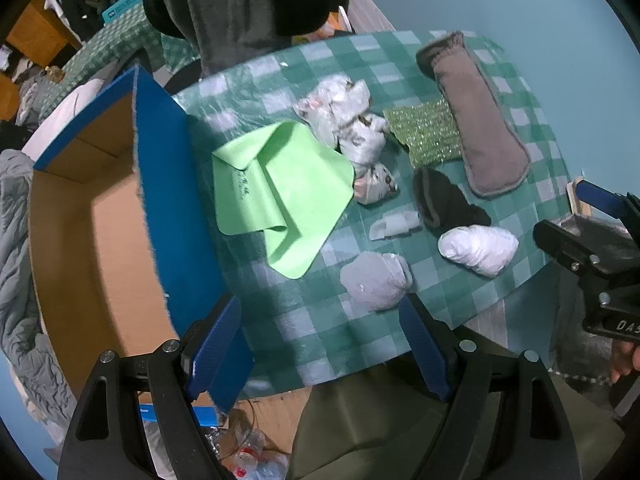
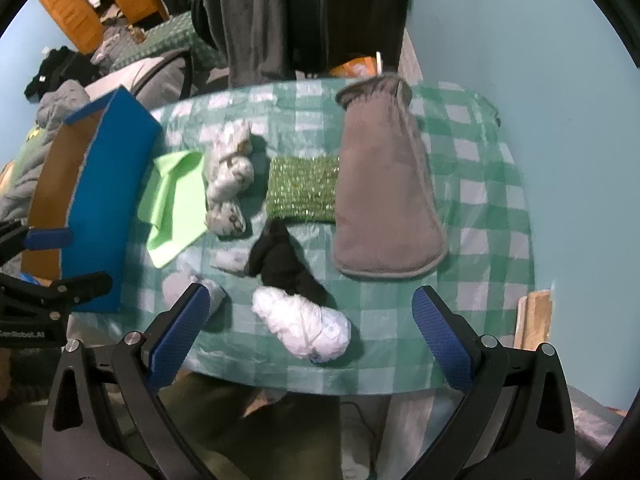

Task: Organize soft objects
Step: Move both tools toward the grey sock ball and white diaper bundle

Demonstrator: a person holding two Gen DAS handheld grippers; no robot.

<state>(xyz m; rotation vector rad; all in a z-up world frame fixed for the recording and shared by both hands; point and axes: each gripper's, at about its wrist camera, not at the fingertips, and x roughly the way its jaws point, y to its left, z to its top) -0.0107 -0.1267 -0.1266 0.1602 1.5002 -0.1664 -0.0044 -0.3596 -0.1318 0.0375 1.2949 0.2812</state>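
Observation:
Soft items lie on a green checked table (image 1: 312, 320) (image 2: 480, 208): a light green cloth (image 1: 280, 192) (image 2: 176, 204), a patterned white bundle (image 1: 352, 132) (image 2: 230, 176), a sparkly green cloth (image 1: 428, 132) (image 2: 304, 188), a grey mitt (image 1: 480, 120) (image 2: 384, 184), a black sock (image 1: 444, 200) (image 2: 280, 264), a white roll (image 1: 476, 248) (image 2: 304, 324), a grey roll (image 1: 376, 280) (image 2: 180, 284). My left gripper (image 1: 320, 344) is open above the near table edge, just before the grey roll. My right gripper (image 2: 312, 332) is open over the white roll.
A blue cardboard box (image 1: 172, 184) (image 2: 108, 200), open and brown inside, stands at the table's left edge. A small pale piece (image 1: 394, 226) (image 2: 232, 260) lies by the black sock. Dark clothes (image 2: 304, 16) hang behind the table. The blue wall (image 2: 540, 60) is at right.

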